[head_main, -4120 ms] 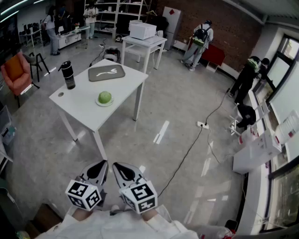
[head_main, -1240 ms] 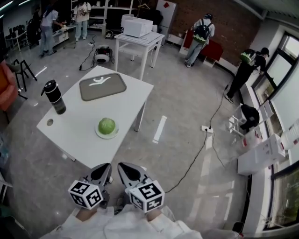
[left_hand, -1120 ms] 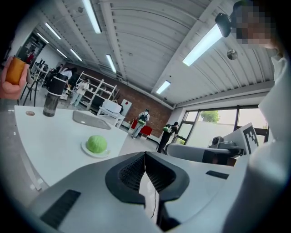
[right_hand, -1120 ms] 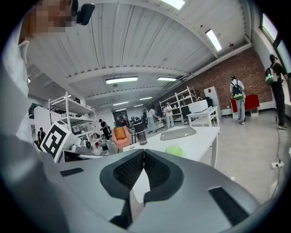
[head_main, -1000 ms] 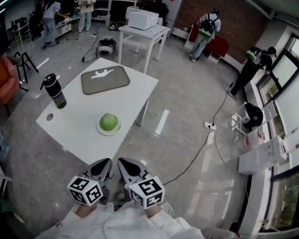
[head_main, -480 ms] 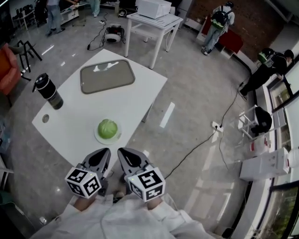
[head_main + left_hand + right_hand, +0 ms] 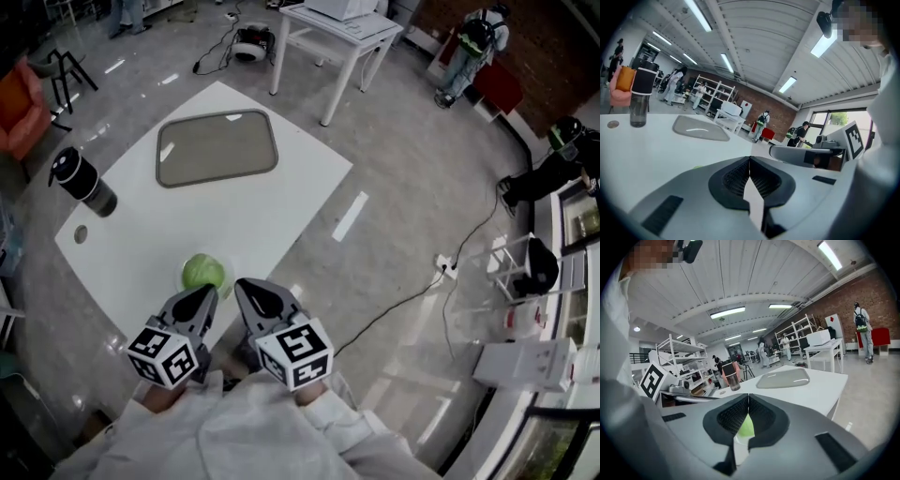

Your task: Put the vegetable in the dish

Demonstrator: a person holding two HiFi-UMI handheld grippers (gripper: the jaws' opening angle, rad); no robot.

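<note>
A round green cabbage point(image 7: 204, 273) sits on a small white plate near the front edge of the white table point(image 7: 281, 202). A grey tray point(image 7: 217, 148) lies at the table's far side, empty. My left gripper point(image 7: 208, 292) and right gripper point(image 7: 242, 286) are side by side just short of the cabbage, both shut with nothing in them. In the right gripper view the cabbage point(image 7: 746, 426) shows as a green patch below the closed tips of the right gripper point(image 7: 748, 399), with the tray point(image 7: 783, 378) beyond. The left gripper point(image 7: 750, 161) points across the table toward the tray point(image 7: 700, 128).
A dark bottle point(image 7: 82, 182) stands at the table's left edge, near a small round hole point(image 7: 81, 233). A second white table point(image 7: 337, 21) stands beyond. A cable runs over the floor to a socket strip point(image 7: 444, 265). People stand at the far wall.
Both grippers have come forward to the table's front edge, side by side and still shut. The cabbage now lies just ahead of their tips; it and the tray have not moved.
</note>
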